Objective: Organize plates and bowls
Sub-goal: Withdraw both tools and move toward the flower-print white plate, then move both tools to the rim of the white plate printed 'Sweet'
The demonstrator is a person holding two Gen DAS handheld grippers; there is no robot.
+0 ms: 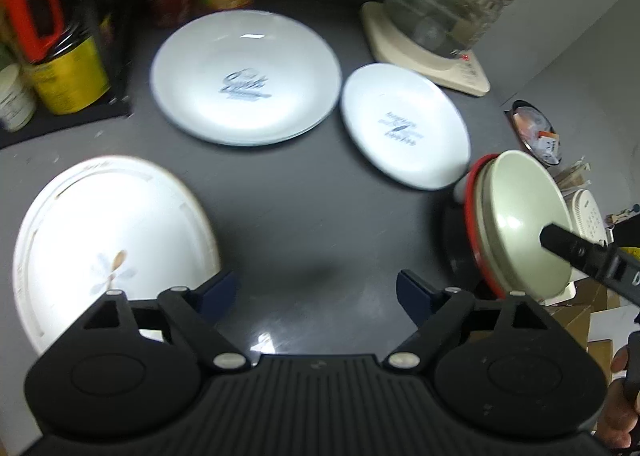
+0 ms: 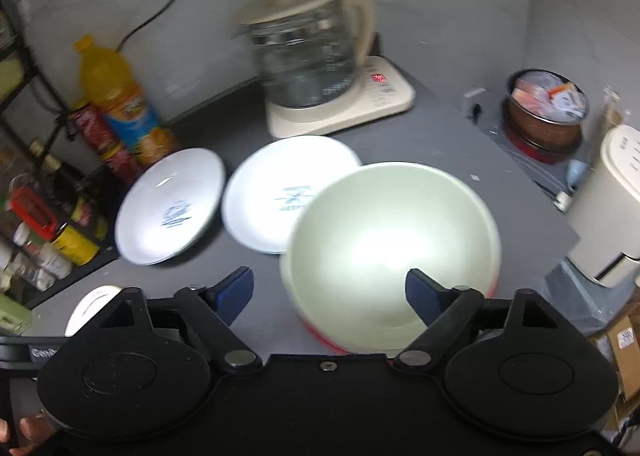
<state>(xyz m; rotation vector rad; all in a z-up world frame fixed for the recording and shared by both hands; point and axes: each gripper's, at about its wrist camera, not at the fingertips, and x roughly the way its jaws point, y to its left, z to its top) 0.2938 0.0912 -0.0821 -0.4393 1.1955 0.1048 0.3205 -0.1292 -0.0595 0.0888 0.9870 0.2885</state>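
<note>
Grey counter [image 1: 312, 208] | kettle [image 2: 316, 68] at back | two white plates [image 2: 170, 206] [image 2: 280, 192] in front of kettle | green bowl [image 2: 394, 252] near kettle-side plate | left gripper [image 1: 316, 288] wide, empty | right gripper [image 2: 330, 288] wide, one finger over bowl, not gripping

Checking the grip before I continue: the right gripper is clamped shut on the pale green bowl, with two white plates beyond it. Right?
Not quite. The right gripper is open in the right wrist view, its jaws wide apart above the pale green bowl, not clamping it. The two white plates do lie beyond.
</note>
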